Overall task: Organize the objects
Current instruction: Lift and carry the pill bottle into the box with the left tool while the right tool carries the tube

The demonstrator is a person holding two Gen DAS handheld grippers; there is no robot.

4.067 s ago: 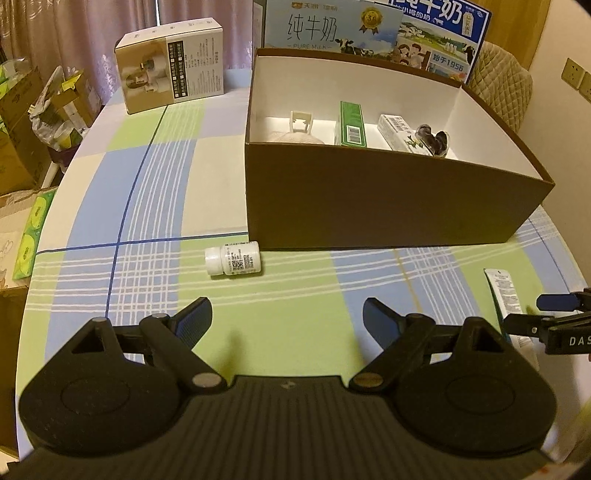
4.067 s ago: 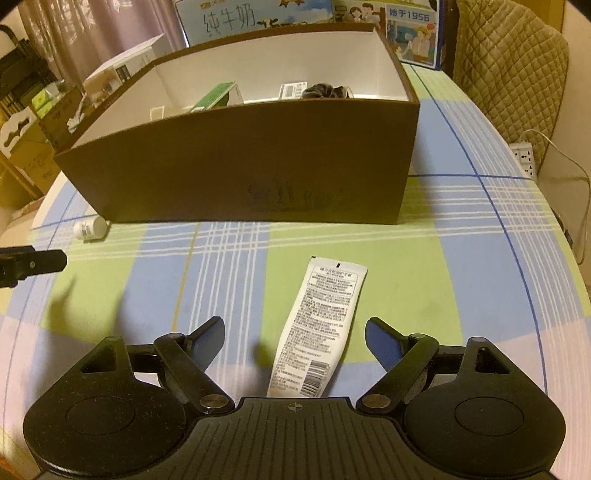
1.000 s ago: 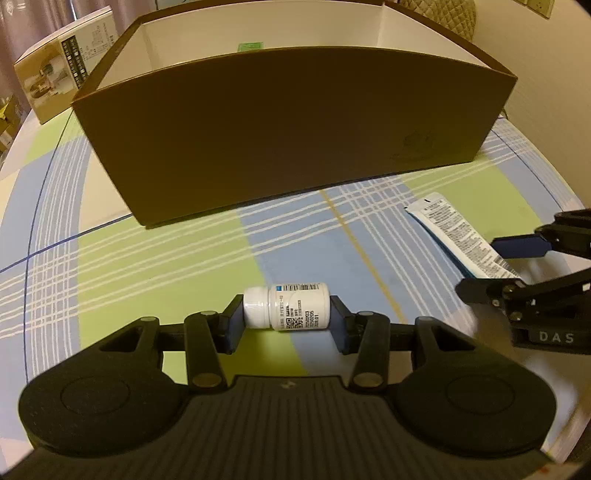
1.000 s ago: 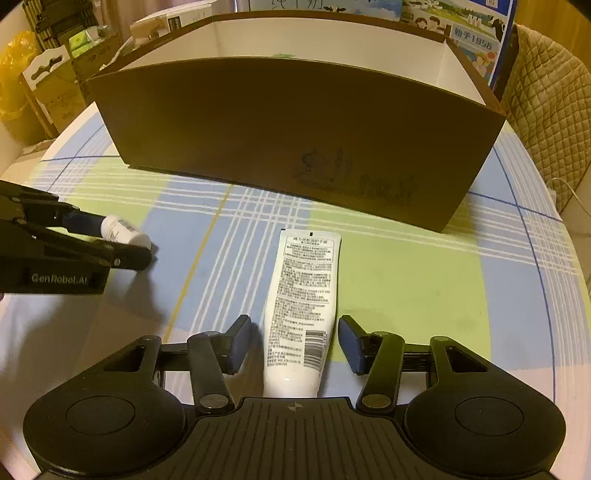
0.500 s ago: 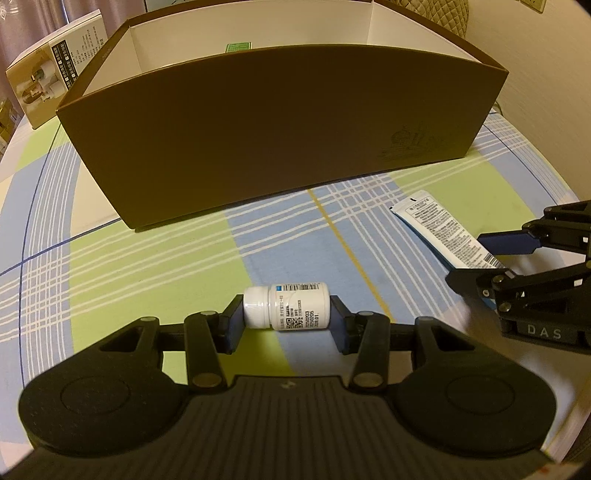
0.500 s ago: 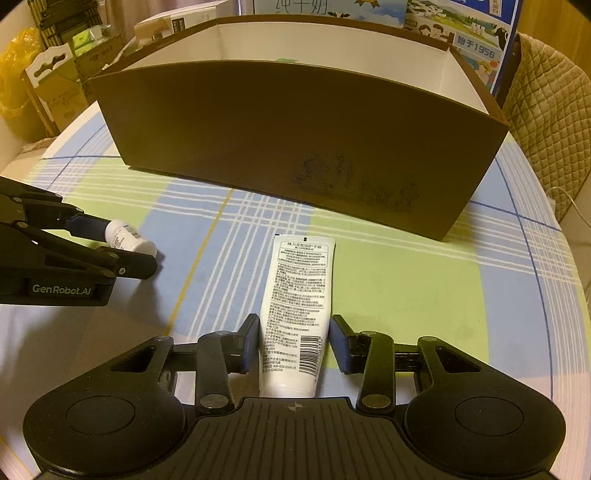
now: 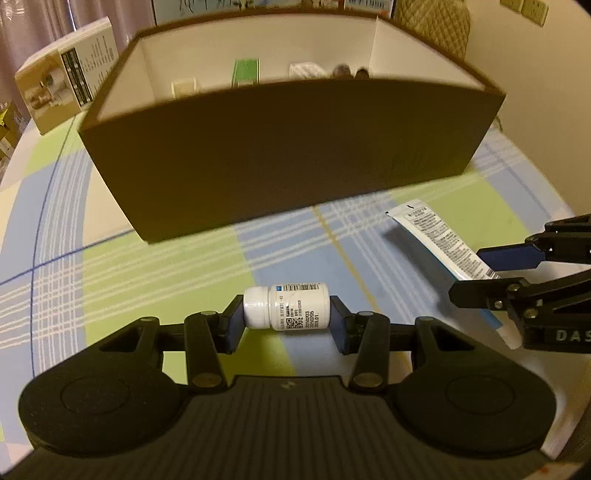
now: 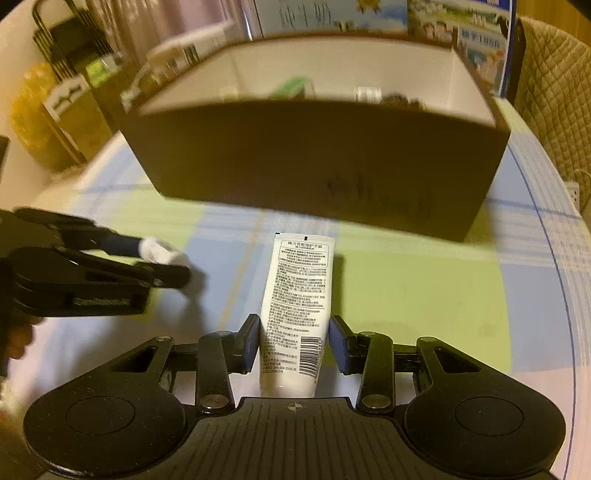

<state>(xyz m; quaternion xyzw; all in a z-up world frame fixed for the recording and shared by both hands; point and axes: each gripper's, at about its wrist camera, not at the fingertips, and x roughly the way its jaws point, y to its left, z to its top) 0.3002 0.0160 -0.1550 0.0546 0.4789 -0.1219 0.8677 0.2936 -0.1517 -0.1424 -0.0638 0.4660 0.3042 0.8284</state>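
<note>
My left gripper (image 7: 286,324) is shut on a small white pill bottle (image 7: 286,305), held sideways above the checked tablecloth. My right gripper (image 8: 293,343) is shut on a white printed tube (image 8: 297,295), which points toward the brown cardboard box (image 8: 314,162). The tube (image 7: 439,238) hangs off the cloth in the left wrist view, with the right gripper (image 7: 506,271) on its near end. In the right wrist view the left gripper (image 8: 162,264) carries the bottle (image 8: 159,250) at the left. The box (image 7: 288,155) stands open-topped just beyond both grippers.
Inside the box lie a green carton (image 7: 245,72), a white packet (image 7: 306,70) and a dark item (image 7: 347,71). A tan product box (image 7: 62,86) stands at the back left. A milk carton case (image 8: 388,16) sits behind the box, a quilted chair (image 8: 554,85) to the right.
Both grippers have lifted with their loads: bottle and tube are off the cloth and I now see over the box's front wall. The right gripper's fingers have tightened on the tube.
</note>
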